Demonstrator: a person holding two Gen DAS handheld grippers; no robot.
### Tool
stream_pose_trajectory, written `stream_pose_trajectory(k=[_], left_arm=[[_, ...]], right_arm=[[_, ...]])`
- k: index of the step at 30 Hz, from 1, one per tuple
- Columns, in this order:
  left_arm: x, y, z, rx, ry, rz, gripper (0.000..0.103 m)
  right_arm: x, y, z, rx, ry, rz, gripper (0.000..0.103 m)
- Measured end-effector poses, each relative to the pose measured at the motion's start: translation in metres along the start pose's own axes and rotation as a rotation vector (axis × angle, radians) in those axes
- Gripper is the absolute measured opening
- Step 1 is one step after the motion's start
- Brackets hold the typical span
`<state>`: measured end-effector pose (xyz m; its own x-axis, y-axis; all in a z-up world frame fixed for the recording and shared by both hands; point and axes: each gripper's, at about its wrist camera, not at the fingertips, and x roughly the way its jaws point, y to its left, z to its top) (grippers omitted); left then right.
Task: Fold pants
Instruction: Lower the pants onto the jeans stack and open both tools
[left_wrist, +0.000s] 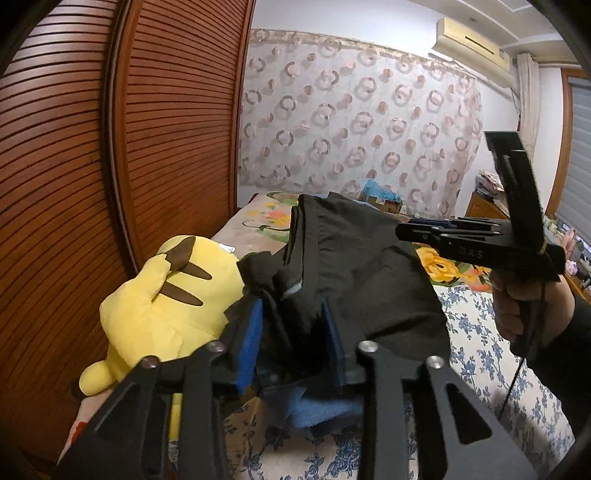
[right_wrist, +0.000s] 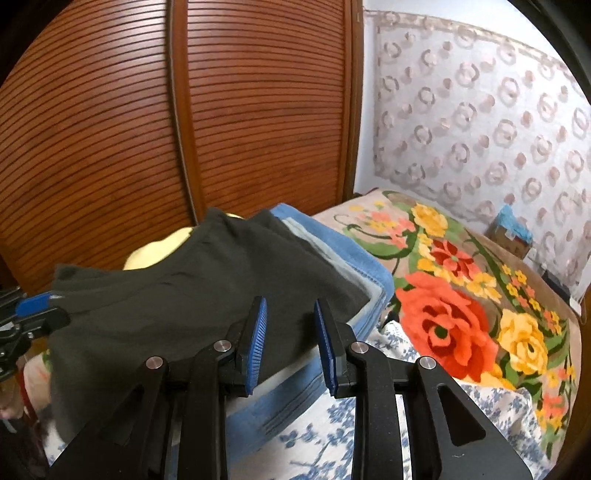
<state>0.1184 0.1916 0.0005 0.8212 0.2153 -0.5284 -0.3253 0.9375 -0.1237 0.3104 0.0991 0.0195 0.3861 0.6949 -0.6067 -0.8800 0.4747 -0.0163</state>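
Observation:
The black pants lie in a folded heap on a blue folded blanket on the bed. In the left wrist view my left gripper stands open at the near edge of the heap. Bunched black cloth sits loosely between its blue pads. My right gripper, held by a hand, reaches in from the right and points at the top of the pants. In the right wrist view my right gripper hovers open over the pants, nothing between its pads. My left gripper shows at the left edge.
A yellow plush toy lies left of the pants against brown louvred wardrobe doors. A floral blanket covers the bed to the right, with a blue-flowered sheet nearer. A cardboard box stands by the patterned curtain.

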Motion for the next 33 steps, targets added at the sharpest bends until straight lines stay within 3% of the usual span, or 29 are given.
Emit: stream_pose_trajectory(k=[9, 21, 28, 33], left_arm=[[-0.016, -0.005, -0.004, 0.017, -0.002, -0.03, 0.057], [-0.031, -0.013, -0.011, 0.055, 0.02, -0.051, 0.059], [-0.04, -0.014, -0.016, 0.062, 0.018, -0.007, 0.059], [-0.045, -0.008, -0.017, 0.024, 0.027, -0.029, 0.059]], right_arm=[[-0.037, 0.018, -0.012, 0.015, -0.039, 0.004, 0.025], [-0.065, 0.036, -0.016, 0.013, -0.08, 0.012, 0.026], [-0.07, 0.046, -0.024, 0.023, -0.079, 0.004, 0.044], [-0.078, 0.052, -0.033, 0.034, -0.085, 0.0, 0.051]])
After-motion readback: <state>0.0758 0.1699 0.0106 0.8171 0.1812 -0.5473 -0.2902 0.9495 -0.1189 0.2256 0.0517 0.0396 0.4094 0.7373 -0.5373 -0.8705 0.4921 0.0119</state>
